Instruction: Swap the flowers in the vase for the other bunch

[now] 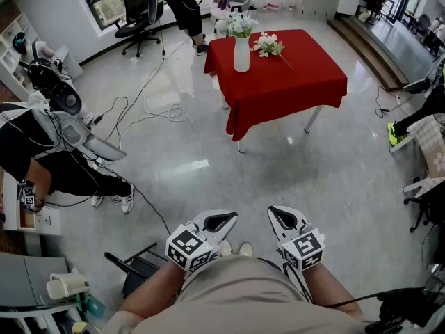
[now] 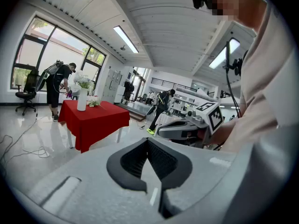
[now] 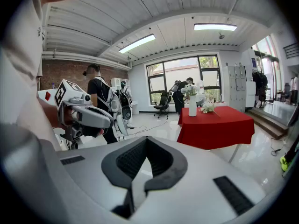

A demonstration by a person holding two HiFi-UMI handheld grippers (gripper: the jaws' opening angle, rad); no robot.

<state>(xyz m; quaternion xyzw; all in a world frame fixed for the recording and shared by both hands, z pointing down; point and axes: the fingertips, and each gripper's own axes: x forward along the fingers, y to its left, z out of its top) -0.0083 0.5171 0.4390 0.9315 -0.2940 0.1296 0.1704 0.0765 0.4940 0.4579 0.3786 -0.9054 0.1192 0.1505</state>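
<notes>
A white vase stands at the far edge of a table with a red cloth, several steps ahead of me. White and pale-blue flowers fill it. A second bunch of white flowers lies on the cloth just right of the vase. The vase and the lying bunch also show in the right gripper view, and the vase in the left gripper view. My left gripper and right gripper are held close to my waist, far from the table. Both are shut with nothing between the jaws.
Cables trail over the shiny floor left of the table. A person with equipment stands at the left, and another stands behind the table by an office chair. A raised step runs along the right.
</notes>
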